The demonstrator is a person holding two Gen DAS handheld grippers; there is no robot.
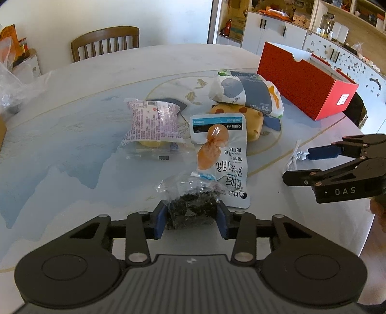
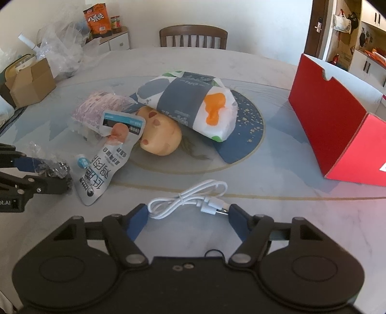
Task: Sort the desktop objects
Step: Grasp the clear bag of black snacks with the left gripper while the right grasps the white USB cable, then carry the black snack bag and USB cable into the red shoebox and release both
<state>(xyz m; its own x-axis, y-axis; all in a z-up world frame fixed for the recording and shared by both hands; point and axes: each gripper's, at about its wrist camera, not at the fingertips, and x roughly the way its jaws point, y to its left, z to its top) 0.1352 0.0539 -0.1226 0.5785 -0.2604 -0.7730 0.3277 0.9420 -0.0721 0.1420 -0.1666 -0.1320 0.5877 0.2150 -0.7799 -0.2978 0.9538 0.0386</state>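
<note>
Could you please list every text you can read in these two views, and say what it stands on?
"DAS": black body of the right hand-held gripper.
"PAPER": grey band of the white, orange-blotched tissue pack.
"八爪烧", roughly: orange snack bag on the side cabinet.
Large Chinese characters on the white sausage pouch appear upside down; not reliably readable.
Purple-printed clear wrapper: too small.
</note>
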